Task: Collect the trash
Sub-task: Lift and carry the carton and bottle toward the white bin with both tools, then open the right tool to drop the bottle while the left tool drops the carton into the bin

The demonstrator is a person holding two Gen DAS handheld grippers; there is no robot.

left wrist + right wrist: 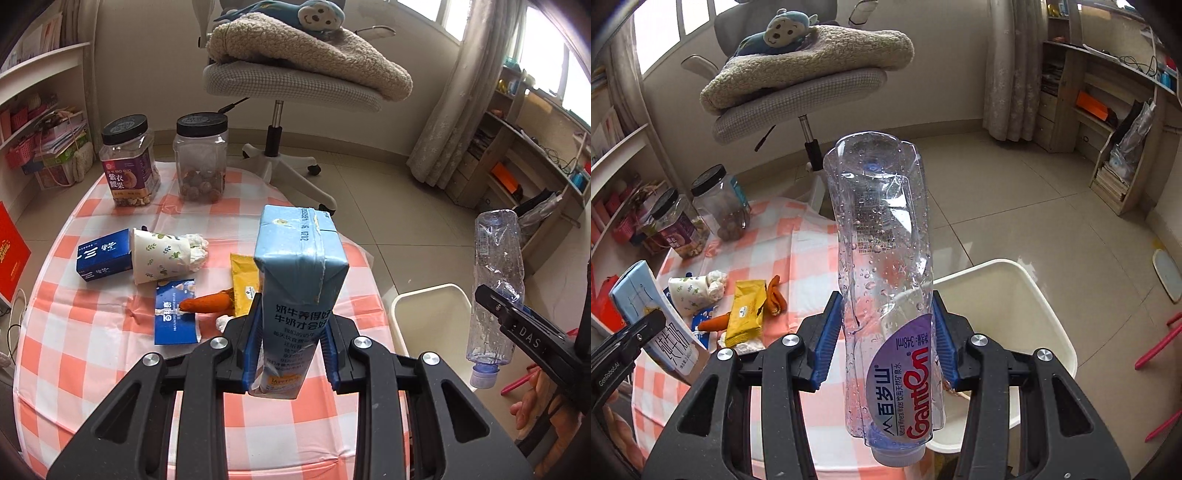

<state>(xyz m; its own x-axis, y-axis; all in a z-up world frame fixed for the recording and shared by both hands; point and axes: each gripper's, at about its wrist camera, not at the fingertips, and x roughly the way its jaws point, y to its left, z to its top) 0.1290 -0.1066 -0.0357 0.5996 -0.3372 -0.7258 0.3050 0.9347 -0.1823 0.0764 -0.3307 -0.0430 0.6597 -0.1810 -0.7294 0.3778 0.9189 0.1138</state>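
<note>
The left gripper [288, 354] clenches a milk carton [299, 280]; the right gripper [886, 347] grasps a bottle [886, 280], long axis along its fingers. The bin [1027, 317] lies just right of the bottle, nearer the right hand.

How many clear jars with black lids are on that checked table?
2: the purple-label jar stands at the tablecloth's far left corner, the nut jar right beside it. None seems hidden.

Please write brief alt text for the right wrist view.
The right gripper clamps an empty plastic bottle, cap toward the camera, beside a white bin. Left of it, a checked table holds litter.
</note>
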